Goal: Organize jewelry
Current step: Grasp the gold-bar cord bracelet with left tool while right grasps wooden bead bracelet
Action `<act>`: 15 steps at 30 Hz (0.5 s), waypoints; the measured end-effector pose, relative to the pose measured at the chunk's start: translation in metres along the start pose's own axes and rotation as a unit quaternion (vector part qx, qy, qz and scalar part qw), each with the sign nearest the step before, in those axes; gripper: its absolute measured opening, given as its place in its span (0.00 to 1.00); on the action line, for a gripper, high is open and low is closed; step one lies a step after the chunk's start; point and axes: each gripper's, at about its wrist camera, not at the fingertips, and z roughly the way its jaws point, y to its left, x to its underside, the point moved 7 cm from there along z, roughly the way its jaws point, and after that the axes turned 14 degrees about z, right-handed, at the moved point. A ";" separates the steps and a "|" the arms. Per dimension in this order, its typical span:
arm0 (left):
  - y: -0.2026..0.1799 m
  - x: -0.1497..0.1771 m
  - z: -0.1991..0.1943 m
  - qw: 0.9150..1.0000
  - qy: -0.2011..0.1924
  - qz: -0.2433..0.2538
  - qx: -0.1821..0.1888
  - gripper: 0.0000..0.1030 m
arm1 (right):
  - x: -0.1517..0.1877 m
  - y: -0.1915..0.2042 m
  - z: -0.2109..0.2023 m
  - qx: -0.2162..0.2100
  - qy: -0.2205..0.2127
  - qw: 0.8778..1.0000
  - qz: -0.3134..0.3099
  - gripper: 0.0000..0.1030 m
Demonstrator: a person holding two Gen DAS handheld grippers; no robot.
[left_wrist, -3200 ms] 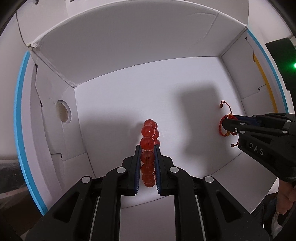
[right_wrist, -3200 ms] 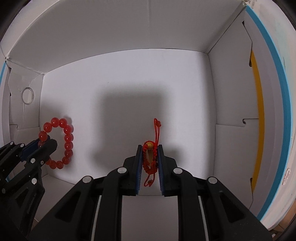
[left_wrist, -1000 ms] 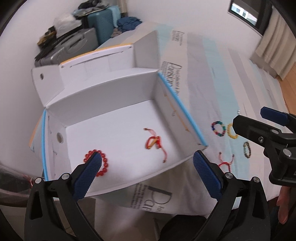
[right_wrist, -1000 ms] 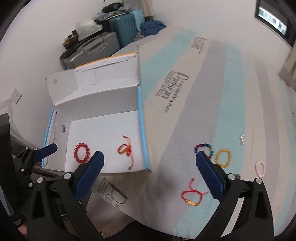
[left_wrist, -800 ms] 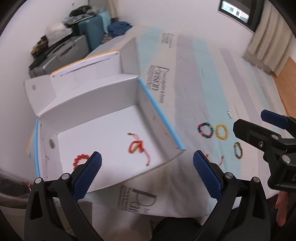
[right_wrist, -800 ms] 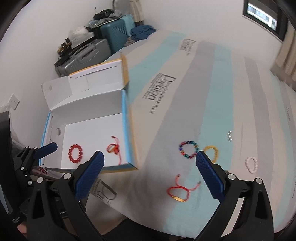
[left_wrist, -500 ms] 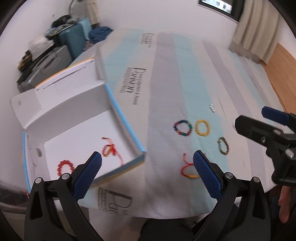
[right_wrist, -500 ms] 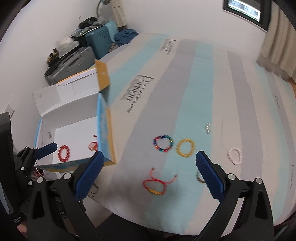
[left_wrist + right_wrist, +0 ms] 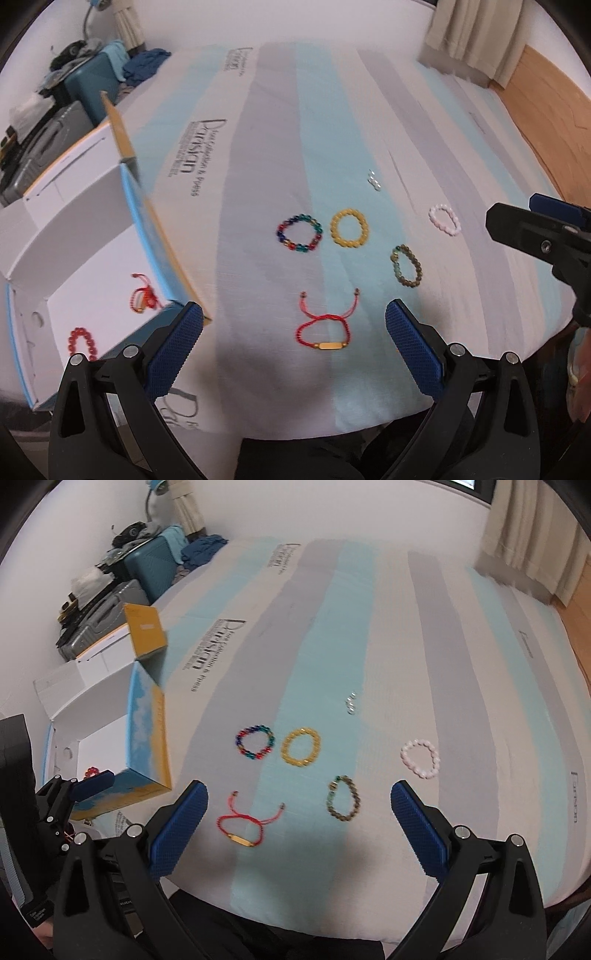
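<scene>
Two bracelets are lying in the box (image 9: 74,236) at 9 o'clock | six pieces are waiting on the bed (image 9: 258,129) | you are holding left gripper (image 9: 291,347) and right gripper (image 9: 297,821) spread, empty | cord bracelet (image 9: 324,330) sitting nearest, 12 o'clock.

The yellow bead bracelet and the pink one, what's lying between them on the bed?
Nothing: in the right wrist view the sheet between the yellow bead bracelet and the pink bracelet is bare.
</scene>
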 end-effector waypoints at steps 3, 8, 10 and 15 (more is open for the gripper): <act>-0.009 0.001 0.015 1.000 0.010 0.006 0.006 0.94 | 0.002 -0.015 0.011 0.005 0.008 1.000 0.005 0.93; -0.019 0.004 0.042 0.999 0.033 0.021 0.014 0.94 | 0.006 -0.033 0.033 0.012 0.026 1.000 0.012 0.93; -0.022 0.006 0.054 0.999 0.041 0.022 0.019 0.94 | 0.009 -0.040 0.043 0.015 0.033 0.999 0.015 0.93; -0.026 0.012 0.080 0.998 0.058 0.023 0.029 0.94 | 0.015 -0.053 0.070 0.025 0.053 0.998 0.021 0.93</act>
